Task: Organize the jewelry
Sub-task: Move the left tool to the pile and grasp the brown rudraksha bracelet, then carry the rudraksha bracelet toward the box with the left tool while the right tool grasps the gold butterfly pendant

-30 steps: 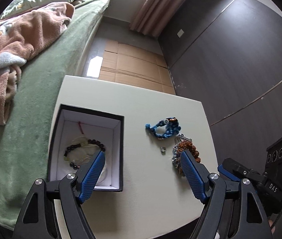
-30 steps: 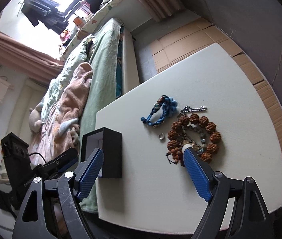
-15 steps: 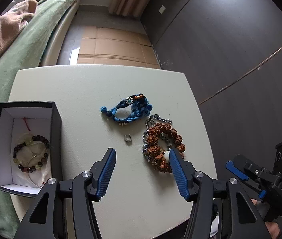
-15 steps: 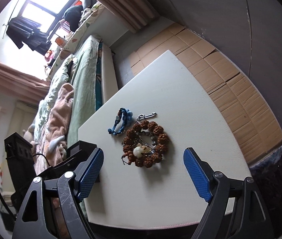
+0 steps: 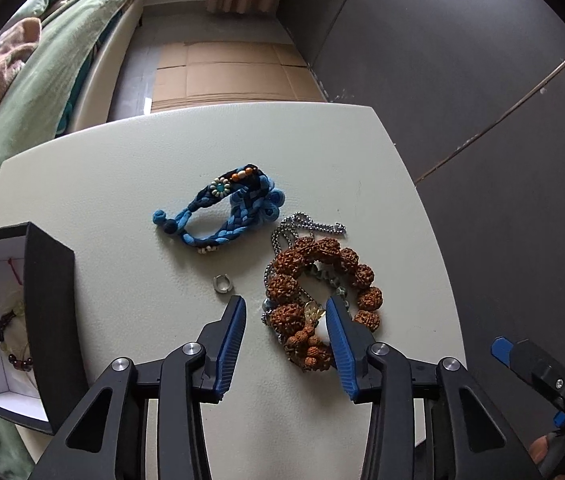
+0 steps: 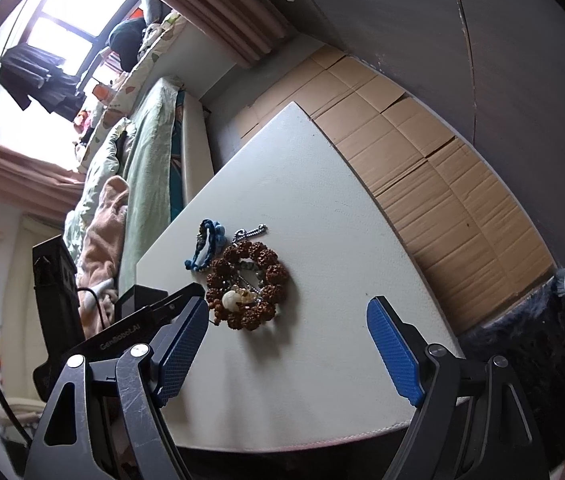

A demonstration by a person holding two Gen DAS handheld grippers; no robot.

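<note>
Blue braided bracelet (image 5: pixel 222 212) lying flat, long axis diagonal across table (image 5: pixel 102 184)

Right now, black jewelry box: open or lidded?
Open. The black jewelry box has no lid on; its white lining and a dark beaded bracelet inside show.

1. The brown seed-bead bracelet (image 5: pixel 318 300) lies flat on the table as a ring, a silver chain (image 5: pixel 302 224) partly under it.
2. The blue braided bracelet (image 5: pixel 222 212) lies just beside it.
3. A small silver ring (image 5: pixel 222 283) lies near it.
4. The black box (image 5: pixel 48 320), open and white inside, stands well apart and holds a dark bead bracelet (image 5: pixel 12 336).
</note>
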